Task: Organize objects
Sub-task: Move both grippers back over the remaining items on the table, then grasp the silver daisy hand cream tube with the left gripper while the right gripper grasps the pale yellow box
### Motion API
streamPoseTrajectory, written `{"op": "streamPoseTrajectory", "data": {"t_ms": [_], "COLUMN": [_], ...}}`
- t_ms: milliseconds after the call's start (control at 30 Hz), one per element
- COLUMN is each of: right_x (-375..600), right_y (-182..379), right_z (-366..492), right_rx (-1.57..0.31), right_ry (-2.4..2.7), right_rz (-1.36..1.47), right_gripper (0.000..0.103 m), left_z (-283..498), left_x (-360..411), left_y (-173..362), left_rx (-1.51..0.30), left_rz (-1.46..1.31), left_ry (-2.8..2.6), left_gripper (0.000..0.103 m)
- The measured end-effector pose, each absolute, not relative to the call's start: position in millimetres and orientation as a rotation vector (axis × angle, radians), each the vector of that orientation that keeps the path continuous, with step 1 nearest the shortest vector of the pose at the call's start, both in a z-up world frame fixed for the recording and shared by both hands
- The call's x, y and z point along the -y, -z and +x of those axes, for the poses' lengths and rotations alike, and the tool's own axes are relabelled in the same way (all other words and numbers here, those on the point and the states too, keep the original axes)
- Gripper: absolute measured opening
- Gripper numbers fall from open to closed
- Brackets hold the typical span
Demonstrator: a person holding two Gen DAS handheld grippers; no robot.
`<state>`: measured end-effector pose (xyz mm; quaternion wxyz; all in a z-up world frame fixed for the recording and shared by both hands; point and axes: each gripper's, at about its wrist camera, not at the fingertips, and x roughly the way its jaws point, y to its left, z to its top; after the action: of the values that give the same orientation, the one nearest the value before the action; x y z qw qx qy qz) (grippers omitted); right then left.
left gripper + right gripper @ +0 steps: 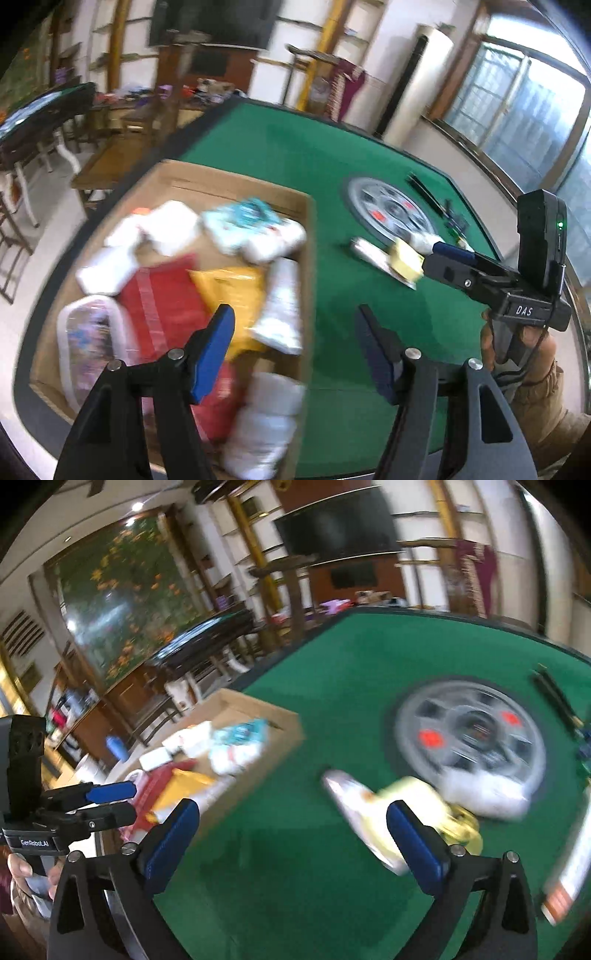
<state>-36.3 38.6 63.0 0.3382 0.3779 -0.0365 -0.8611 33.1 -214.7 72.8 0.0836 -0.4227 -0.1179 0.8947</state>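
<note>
Table: green felt top (295, 155) with a dark border and a round grey dial (469, 734) set in its middle.
Box: open cardboard box (309, 258) at the table's left edge, holding white, red and yellow packets; blurred.
Loose packets: a pale yellow packet (417, 797), a silvery flat one (343, 790) and a white bag (484, 794) lie together beside the dial.
Left gripper (295, 350): over the box's right wall, fingers apart, nothing between them.
Right gripper (291, 845): over bare felt near the loose packets, fingers wide, holding nothing.
</note>
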Motion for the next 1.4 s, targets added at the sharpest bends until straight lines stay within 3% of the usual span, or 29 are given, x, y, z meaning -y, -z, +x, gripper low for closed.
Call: {"op": "streamPoseTrajectory", "data": {"t_ms": [267,567,900,1167,1267,1400], "right_x": [-134.1,-160.3,-166.1,-164.2,-166.0,-166.9], "right_y": [-56.8,-63.1,-64.8,-64.1,-64.1,-62.0], "right_z": [-57.8,-54.8,-52.8,-52.4,-52.5,-53.9], "right_rx": [0.472,0.557,0.564,0.556,0.568,0.576], "right_ry": [2.383,2.477,2.485,2.486,2.491,2.494], "right_rz": [1.011,1.011,0.981,0.983,0.987,1.0], "right_gripper": [0.103,0.103,0.103,0.103,0.103,0.103], "left_z": [-5.9,-50.1,-114.9,-134.0,-129.3,-110.0], "left_x": [130.2,86.2,105.4,78.9,61.4,49.2], "left_y": [-58.0,-39.1,-15.8,-3.6,-1.9,-4.2], "left_rx": [0.28,0.19,0.559,0.325,0.086,-0.043], "left_rz": [-1.363,-1.505,-1.669,-1.719,-1.695,-1.643], "left_ry": [-2.564,-2.592,-2.667,-2.766,-2.765,-2.643], "left_gripper": [0.067,0.067,0.066,0.067,0.061,0.051]}}
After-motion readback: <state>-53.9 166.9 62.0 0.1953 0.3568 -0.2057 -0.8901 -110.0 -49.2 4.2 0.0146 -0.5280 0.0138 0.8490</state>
